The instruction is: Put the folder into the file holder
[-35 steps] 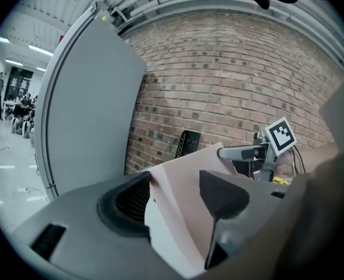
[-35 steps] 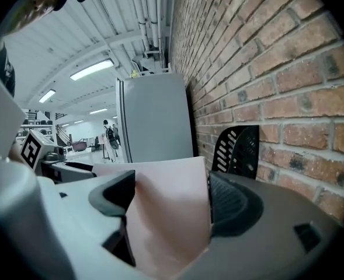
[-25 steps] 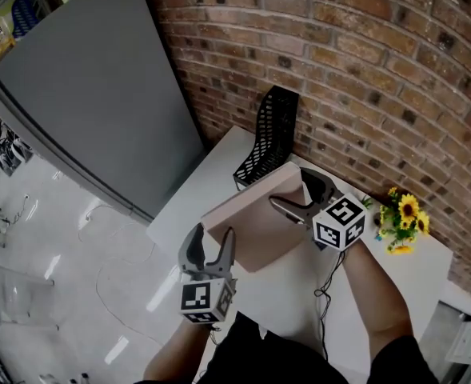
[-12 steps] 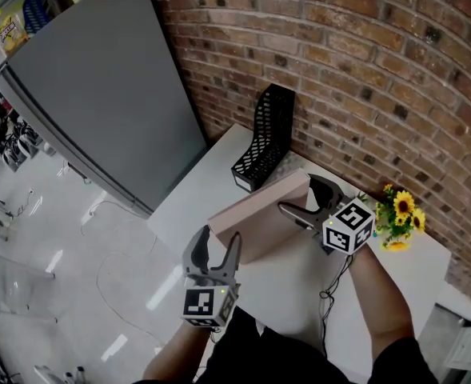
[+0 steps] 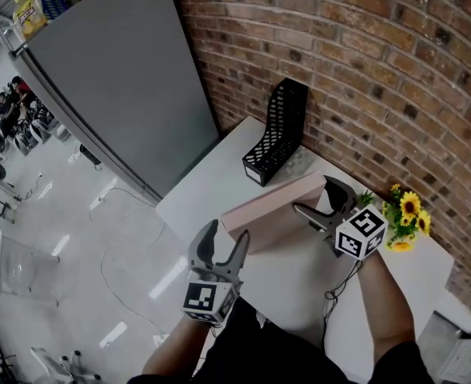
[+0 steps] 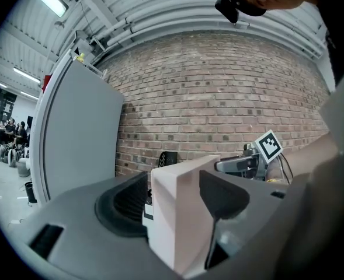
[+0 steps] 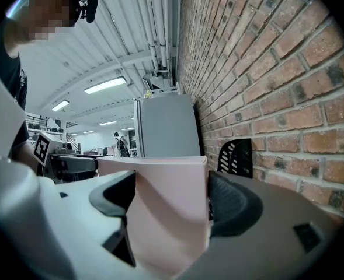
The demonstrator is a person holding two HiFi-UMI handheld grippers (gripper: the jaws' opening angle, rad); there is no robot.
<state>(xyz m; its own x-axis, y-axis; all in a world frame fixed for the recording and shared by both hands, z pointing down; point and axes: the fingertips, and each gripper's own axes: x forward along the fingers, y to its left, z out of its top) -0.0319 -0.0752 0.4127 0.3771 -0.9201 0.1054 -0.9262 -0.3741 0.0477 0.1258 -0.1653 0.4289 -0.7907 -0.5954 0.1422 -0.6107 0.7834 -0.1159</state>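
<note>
Head view: the left hand-held gripper (image 5: 227, 230) has risen, jaws apart, astride the folder (image 5: 267, 214) that the right hand-held gripper (image 5: 311, 194) clamps, likely to steady it into the file holder (image 5: 279, 130).

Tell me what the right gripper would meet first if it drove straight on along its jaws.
The right gripper is clamped on the pink folder. Pushed straight on, the folder's far end would probably meet the black file holder, just right of the line; depth is unclear.

Left gripper (image 5: 225, 234) at 6 o'clock, jaws pointing 12, spread wide. Right gripper (image 5: 319, 201) at 4 o'clock, jaws pointing 10, clamped on folder (image 5: 271, 206). Forearms trail toward 6.
</note>
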